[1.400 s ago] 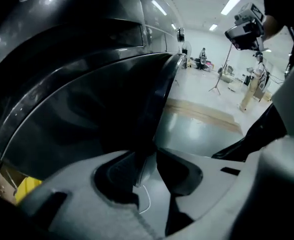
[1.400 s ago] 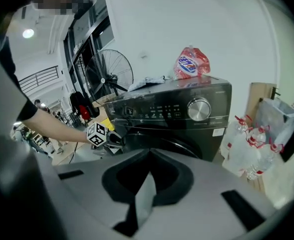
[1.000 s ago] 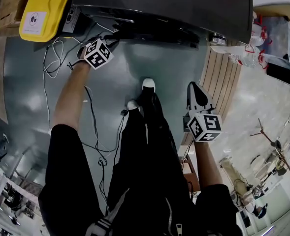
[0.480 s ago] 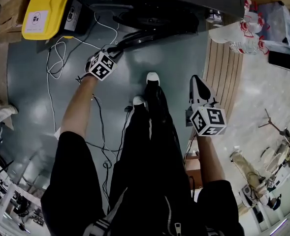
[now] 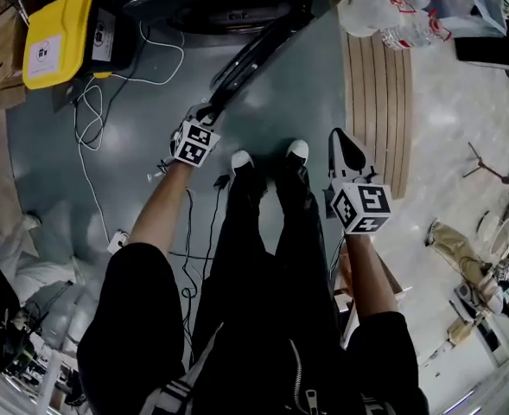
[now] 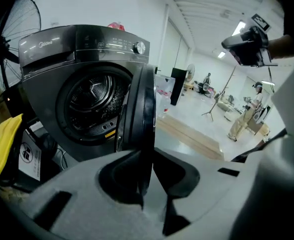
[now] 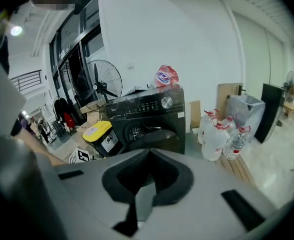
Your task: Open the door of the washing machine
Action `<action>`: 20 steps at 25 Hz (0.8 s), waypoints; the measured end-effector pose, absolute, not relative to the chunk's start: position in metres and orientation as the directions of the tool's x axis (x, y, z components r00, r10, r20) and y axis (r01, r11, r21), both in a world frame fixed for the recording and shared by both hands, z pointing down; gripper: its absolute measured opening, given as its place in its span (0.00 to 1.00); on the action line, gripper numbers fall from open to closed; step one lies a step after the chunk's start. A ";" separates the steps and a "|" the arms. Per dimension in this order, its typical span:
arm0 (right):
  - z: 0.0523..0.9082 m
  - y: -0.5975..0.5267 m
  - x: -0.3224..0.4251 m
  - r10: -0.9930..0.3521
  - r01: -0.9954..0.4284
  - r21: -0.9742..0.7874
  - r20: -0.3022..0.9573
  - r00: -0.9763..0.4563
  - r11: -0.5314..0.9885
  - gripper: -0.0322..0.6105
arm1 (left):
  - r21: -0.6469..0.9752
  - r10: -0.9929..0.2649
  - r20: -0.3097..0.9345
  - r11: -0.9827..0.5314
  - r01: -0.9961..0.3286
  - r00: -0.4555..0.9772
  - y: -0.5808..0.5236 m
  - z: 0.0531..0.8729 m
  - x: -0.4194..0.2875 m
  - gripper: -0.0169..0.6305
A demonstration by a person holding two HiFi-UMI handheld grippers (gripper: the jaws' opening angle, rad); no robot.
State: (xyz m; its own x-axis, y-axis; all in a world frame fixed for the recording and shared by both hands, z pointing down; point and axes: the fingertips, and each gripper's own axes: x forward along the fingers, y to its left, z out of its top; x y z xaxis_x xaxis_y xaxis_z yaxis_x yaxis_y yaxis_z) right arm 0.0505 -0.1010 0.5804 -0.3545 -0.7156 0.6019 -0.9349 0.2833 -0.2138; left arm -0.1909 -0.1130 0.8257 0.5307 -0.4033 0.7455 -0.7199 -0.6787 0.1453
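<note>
- Step in hand: swinging the door point(image 6: 137, 109) out. It's already off the latch and stands well clear of the washing machine point(image 6: 62, 64) front, seen edge-on from the L gripper view, w/ the drum mouth point(image 6: 89, 101) fully exposed.
- L gripper point(image 6: 145, 159): jaws pinched onto the door's free rim, which runs straight down between them. Hold looks firm, but only a thin edge is caught.
- R gripper point(image 7: 147, 159): jaws drawn together w/ nothing in them. It's held well back from the machine front, off to its R side as the head view shows it, and takes no part in the pull.
- Door pos: hinged end at the machine front, free end out toward the person, roughly halfway round by my read.
- Next move, as I judge it: carry the rim on an arc round the hinge, further from the machine front, not a straight tug, or the rim may slip out of the pinch. Let go once the door is wide.
- Watch: cables point(image 5: 90, 119) on the floor in front of the machine, near the yellow box point(image 5: 55, 28). The person's shoes point(image 5: 270, 156) are close to the door's sweep.
- Water bottles point(image 5: 392, 7) beside the machine are well out of the way.
</note>
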 end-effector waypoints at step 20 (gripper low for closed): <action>0.579 -0.006 0.230 -0.734 -0.931 -0.267 0.575 -0.362 0.250 0.05 | 0.230 -0.474 0.764 -0.433 -0.872 0.437 -0.017 0.828 -0.007 0.15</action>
